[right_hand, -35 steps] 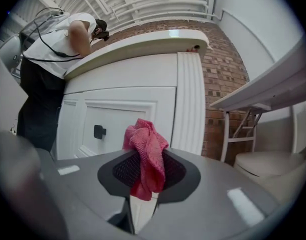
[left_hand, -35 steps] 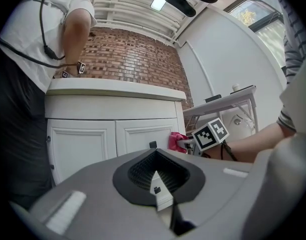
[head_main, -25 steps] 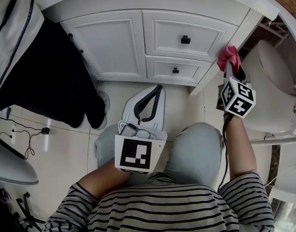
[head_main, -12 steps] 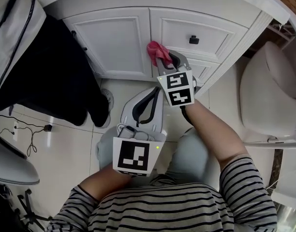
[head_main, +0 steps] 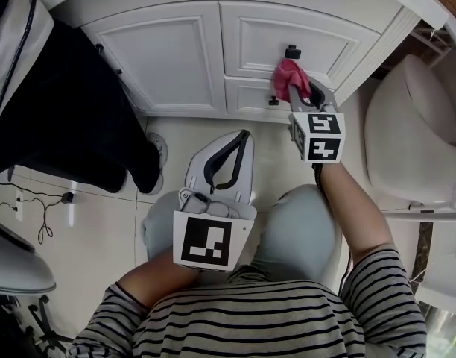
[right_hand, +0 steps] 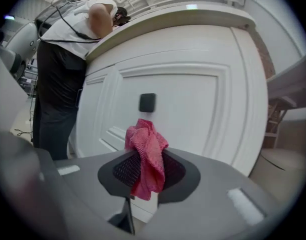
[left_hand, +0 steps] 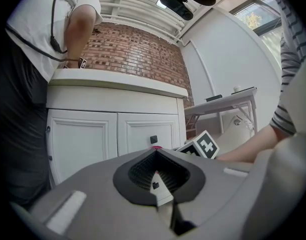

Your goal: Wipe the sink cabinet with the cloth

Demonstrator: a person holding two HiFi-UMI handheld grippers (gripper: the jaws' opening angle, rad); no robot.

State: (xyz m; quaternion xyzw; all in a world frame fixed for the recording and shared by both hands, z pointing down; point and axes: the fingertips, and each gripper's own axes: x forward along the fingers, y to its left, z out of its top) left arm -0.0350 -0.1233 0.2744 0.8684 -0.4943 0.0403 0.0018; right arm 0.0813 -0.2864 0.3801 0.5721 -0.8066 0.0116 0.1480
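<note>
Shifted right toward the cabinet edge (head_main: 373, 51), right tongs (head_main: 301, 94) clamp the cloth (head_main: 289, 74) below the knob (head_main: 292, 51); left tongs (head_main: 243, 136) closed.

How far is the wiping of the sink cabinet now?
Done: nothing shows; the white sink cabinet carries no wipe marks. In hand: the right hand-held gripper clamps the pink cloth at the upper drawer, just under its black knob. Left, probably: the door, the lower drawer. The left hand-held gripper is shut and empty.
</note>
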